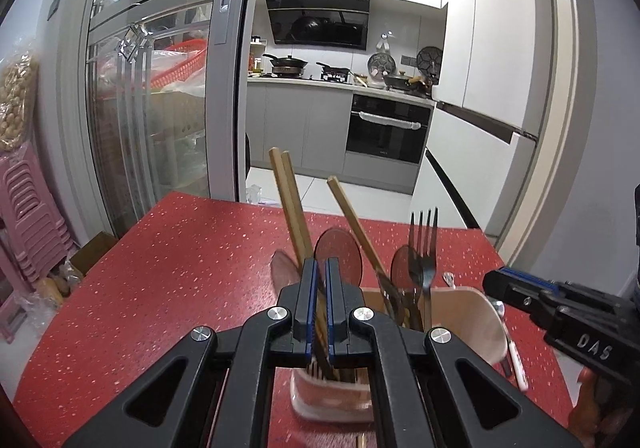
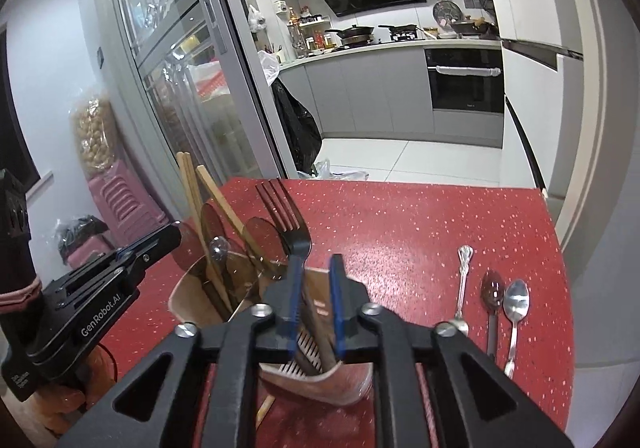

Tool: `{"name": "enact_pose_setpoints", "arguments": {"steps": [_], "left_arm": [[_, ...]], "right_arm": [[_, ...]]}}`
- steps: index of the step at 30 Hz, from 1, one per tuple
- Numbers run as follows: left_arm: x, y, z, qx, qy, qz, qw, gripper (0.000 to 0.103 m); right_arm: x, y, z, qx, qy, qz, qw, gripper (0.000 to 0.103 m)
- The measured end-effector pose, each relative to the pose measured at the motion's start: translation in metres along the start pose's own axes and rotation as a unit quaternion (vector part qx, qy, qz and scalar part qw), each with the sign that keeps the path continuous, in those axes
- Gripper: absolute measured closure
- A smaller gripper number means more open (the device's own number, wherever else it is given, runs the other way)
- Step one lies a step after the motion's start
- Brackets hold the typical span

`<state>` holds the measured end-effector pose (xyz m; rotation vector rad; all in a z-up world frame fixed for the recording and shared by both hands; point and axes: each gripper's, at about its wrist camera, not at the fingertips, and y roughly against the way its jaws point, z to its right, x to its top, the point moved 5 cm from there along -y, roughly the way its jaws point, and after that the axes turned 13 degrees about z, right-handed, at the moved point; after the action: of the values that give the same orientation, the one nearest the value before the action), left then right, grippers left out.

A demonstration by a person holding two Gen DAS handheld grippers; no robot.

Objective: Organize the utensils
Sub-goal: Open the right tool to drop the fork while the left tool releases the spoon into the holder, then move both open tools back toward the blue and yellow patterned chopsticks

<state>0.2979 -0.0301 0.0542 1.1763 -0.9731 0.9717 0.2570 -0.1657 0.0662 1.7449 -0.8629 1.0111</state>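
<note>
Utensil holder [image 2: 224, 300] stands on the red counter [image 2: 420, 240], already carrying chopsticks [image 2: 188, 187], a fork [image 2: 286, 219] and translucent brown spoons [image 2: 262, 240]. Three spoons [image 2: 494, 296] lie loose on the counter to the right, well apart from the holder. Step in hand, by my reading: dropping a piece into the holder. To do it well, keep the piece upright over its compartment, let go only once its lower end is inside the rim, then lift straight clear so the fork is not knocked. Right claw [image 2: 316, 264] sits over the holder with jaws apart; a dark handle shows between them, though whether the pads press it is hard to tell. Left claw [image 1: 321, 268] has jaws together, seemingly clamped on a chopstick [image 1: 290, 203] standing in the holder.
</note>
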Motion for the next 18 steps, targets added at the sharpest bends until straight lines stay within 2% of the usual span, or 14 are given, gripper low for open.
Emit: {"name": "enact_pose_setpoints", "arguments": {"steps": [2,8,10,18], "left_arm": [[-0.003,0.008,-0.003,0.001,0.000,-0.008,1.0000,0.074],[-0.019,0.027,-0.011,0.009,-0.002,-0.050,0.9987,0.074],[-0.026,0.034,-0.011,0.009,-0.006,-0.063,0.9980,0.074],[-0.054,0.054,-0.015,0.005,-0.009,-0.104,0.9945,0.074]], "right_arm": [[-0.002,0.009,-0.001,0.001,-0.006,0.001,1.000,0.070],[-0.014,0.033,-0.011,0.007,-0.018,-0.010,1.000,0.060],[-0.021,0.041,-0.015,0.006,-0.021,-0.016,1.000,0.051],[-0.052,0.056,-0.025,-0.002,-0.038,-0.056,0.998,0.048]]}}
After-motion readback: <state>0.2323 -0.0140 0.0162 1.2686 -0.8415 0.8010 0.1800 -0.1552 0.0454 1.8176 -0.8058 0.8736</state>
